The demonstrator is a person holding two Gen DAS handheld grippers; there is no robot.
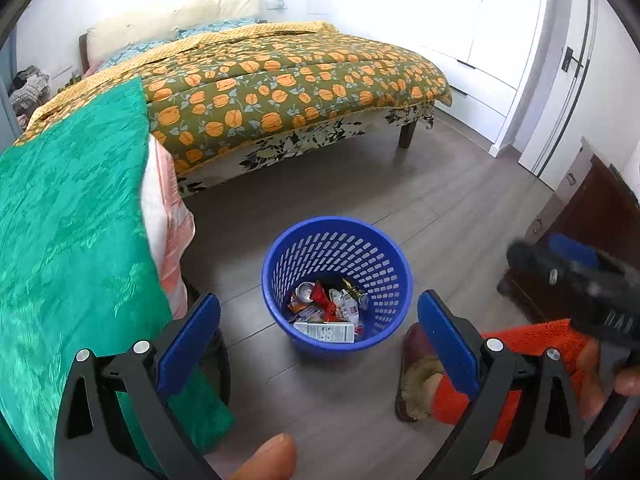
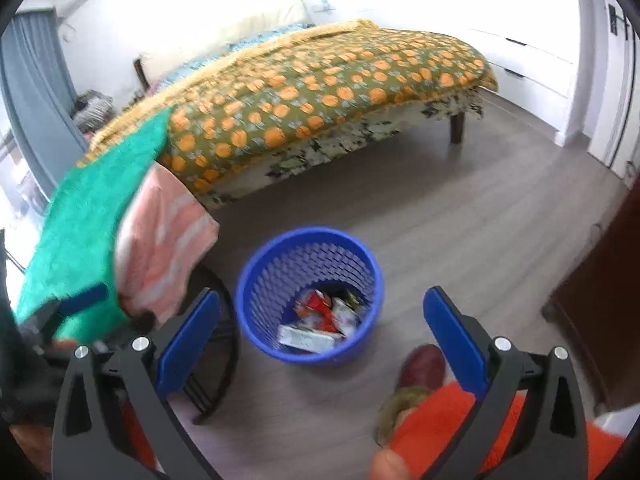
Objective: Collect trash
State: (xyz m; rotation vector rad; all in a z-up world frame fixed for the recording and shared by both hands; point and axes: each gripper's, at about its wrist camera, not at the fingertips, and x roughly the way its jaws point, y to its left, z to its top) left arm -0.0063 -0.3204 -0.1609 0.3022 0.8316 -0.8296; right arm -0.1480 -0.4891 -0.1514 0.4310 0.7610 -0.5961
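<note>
A blue perforated waste basket (image 1: pixel 382 254) stands on the wood floor; it also shows in the right wrist view (image 2: pixel 256 292). Inside lie a crushed can (image 1: pixel 305 291), red and white wrappers (image 1: pixel 340 300) and a white carton (image 1: pixel 325 332); the carton also shows in the right wrist view (image 2: pixel 306 338). My left gripper (image 1: pixel 318 340) is open and empty, above and in front of the basket. My right gripper (image 2: pixel 320 338) is open and empty, also above the basket; its body shows blurred at the right of the left wrist view (image 1: pixel 576 276).
A bed with an orange-patterned quilt (image 1: pixel 280 88) fills the back. A green cloth (image 1: pixel 68 232) over pink-striped fabric (image 1: pixel 168 220) hangs at the left on a black wire stand (image 2: pixel 216 360). A slippered foot (image 1: pixel 420 372) stands right of the basket. A dark wood cabinet (image 1: pixel 592 216) is at the right.
</note>
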